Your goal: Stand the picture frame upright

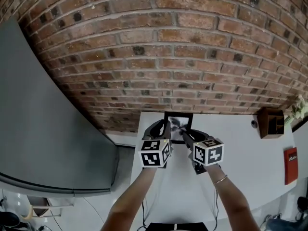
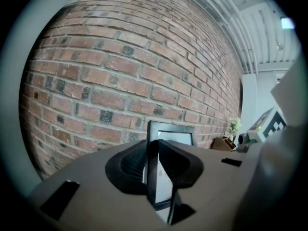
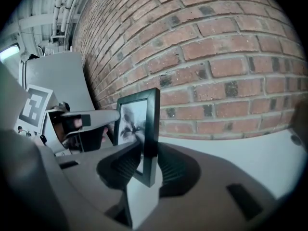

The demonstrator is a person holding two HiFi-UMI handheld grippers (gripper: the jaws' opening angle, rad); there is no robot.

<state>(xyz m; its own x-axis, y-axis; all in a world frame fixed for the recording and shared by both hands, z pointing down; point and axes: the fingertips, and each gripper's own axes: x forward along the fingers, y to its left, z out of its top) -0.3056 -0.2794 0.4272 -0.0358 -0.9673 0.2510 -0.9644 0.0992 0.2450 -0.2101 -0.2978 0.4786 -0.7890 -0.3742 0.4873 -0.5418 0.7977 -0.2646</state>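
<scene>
Brick wall (image 1: 168, 42) bg; frame (image 1: 178, 122) btm obscured

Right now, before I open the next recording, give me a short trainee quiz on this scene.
1. True or false: the frame lies face down.
2. The left gripper clamps the frame's: A top edge, B left edge, C bottom edge.
3. Fill in: behind the frame stands a ___ wall.
Key: 1 false; 2 B; 3 brick.
</scene>
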